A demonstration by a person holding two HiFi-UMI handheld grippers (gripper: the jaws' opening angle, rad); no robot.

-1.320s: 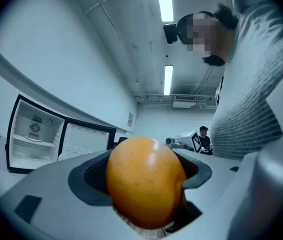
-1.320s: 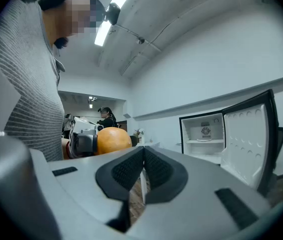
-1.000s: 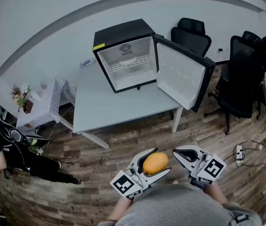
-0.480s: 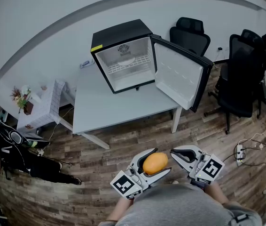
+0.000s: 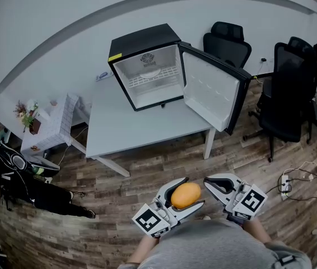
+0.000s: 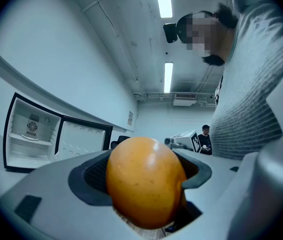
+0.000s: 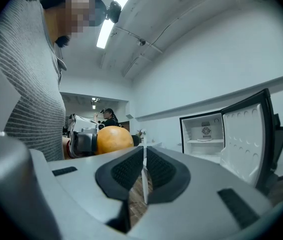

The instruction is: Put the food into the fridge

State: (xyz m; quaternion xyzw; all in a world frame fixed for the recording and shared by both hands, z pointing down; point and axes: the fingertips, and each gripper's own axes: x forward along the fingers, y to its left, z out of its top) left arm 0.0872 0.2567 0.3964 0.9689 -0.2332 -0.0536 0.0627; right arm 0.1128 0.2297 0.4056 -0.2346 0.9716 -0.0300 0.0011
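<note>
An orange round fruit [image 5: 185, 195] sits between the jaws of my left gripper [image 5: 182, 195], which is shut on it; it fills the left gripper view [image 6: 144, 181]. My right gripper [image 5: 214, 184] is beside it, shut with nothing held, its pads [image 7: 159, 171] nearly touching. Both are held close to my body above the wooden floor. The small black fridge [image 5: 147, 66] stands on the grey table [image 5: 113, 128] well ahead, its door [image 5: 214, 91] swung open to the right. Its white interior with a wire shelf [image 5: 154, 78] shows nothing else inside. The fruit [image 7: 114, 139] also shows in the right gripper view.
Black office chairs [image 5: 290, 88] stand right of the table. A small white side table with flowers [image 5: 41, 125] is at the left. A person in black [image 5: 1, 178] crouches on the floor at far left. A power strip with cables [image 5: 285, 181] lies at the right.
The view has shifted slightly; the fridge door looks a little more side-on. Both grippers keep their hold and place.
</note>
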